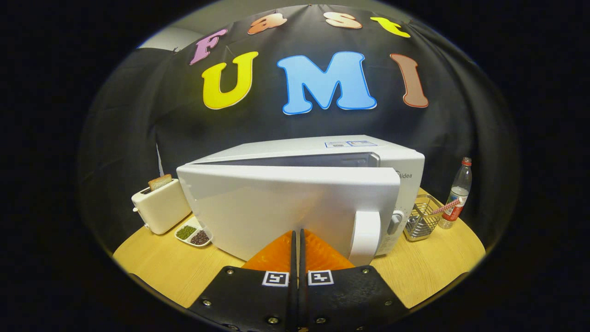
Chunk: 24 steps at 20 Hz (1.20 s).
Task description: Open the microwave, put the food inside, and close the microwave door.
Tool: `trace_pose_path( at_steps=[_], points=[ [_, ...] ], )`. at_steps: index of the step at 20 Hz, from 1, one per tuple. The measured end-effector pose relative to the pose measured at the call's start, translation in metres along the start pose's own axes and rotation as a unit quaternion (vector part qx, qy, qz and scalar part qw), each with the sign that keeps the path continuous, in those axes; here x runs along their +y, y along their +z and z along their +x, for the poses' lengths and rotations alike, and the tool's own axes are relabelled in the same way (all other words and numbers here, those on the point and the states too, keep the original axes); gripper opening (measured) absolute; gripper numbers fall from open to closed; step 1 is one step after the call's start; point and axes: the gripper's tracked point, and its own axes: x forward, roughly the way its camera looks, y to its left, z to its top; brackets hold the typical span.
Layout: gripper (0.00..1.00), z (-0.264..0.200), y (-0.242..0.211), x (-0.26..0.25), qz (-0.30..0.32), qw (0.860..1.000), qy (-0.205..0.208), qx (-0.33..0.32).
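Observation:
A white microwave stands on the wooden table, straight ahead of me. Its door is swung partly ajar, hinged at the left, with a thin gap showing along the top. The door's white handle sits at its right end. My gripper is shut, its two fingers pressed together with nothing between them. The fingertips sit right at the outer face of the door, left of the handle. I cannot tell whether they touch it. The inside of the microwave is hidden by the door.
A cream toaster with a slice of bread stands left of the microwave. A small white dish of green and dark grains lies beside it. Right of the microwave are a wire basket and a plastic bottle.

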Motion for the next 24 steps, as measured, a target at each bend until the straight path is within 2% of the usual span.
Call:
trace_pose_path(
  at_steps=[8, 12, 16, 24],
  points=[
    [0.01, 0.037, 0.016, -0.015, 0.016, 1.000, -0.022, -0.005],
    [0.01, 0.046, 0.023, -0.016, -0.009, 0.999, -0.031, -0.012],
    [0.02, 0.031, 0.025, -0.009, 0.021, 0.999, -0.033, -0.006],
    [0.02, -0.066, 0.057, 0.013, -0.014, 0.998, -0.026, -0.062]
  ],
)
